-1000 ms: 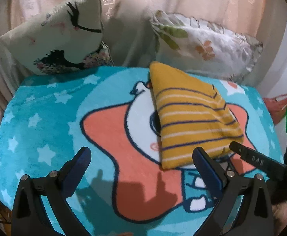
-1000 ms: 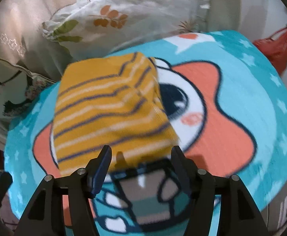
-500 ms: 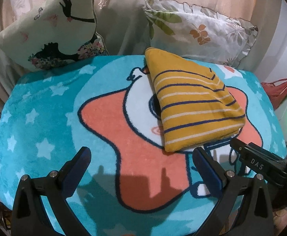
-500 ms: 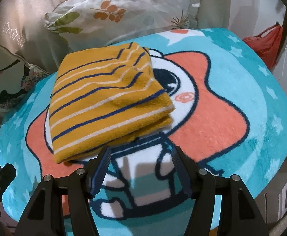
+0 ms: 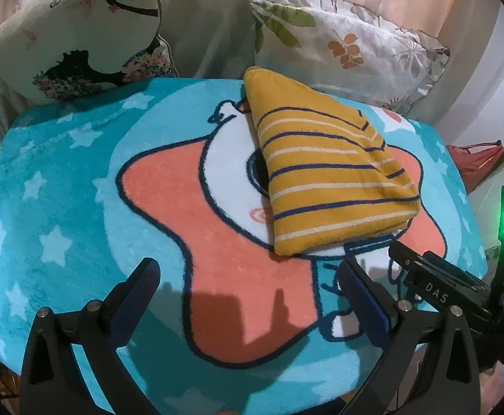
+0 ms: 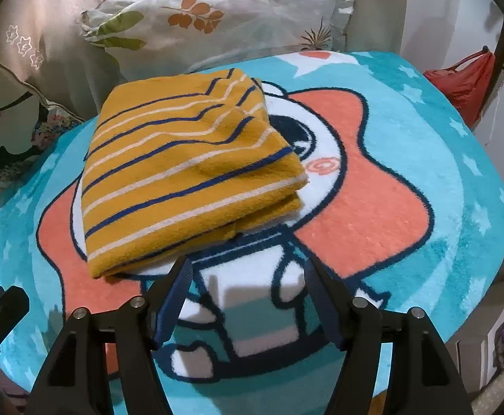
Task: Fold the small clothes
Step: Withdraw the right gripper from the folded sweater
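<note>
The yellow striped garment (image 6: 189, 173) lies folded into a thick, compact wad on the turquoise cartoon blanket (image 5: 61, 180), near the blanket's far side and just in front of the leaf-print pillow (image 5: 348, 38); its layered edges face the right hand-held gripper (image 6: 248, 297), which suggests the last fold was brought over toward that side and the bundle then set down flat so the layers would hold by their own weight. The right hand-held gripper stands just short of the garment's near edge, jaws spread with only the blanket between them; they have just been opening, with nothing gripped, which fits a let-go after placing the fold. The left hand-held gripper (image 5: 248, 290) also hangs wide open and empty, near the garment's near left corner but not touching it; it seems held clear so as not to disturb the stack. A second pillow with a silhouette print (image 5: 79, 34) leans at the back left; a red bag (image 6: 466, 79) hangs off to the right. Judging by the tidy bundle, this piece looks finished.
</note>
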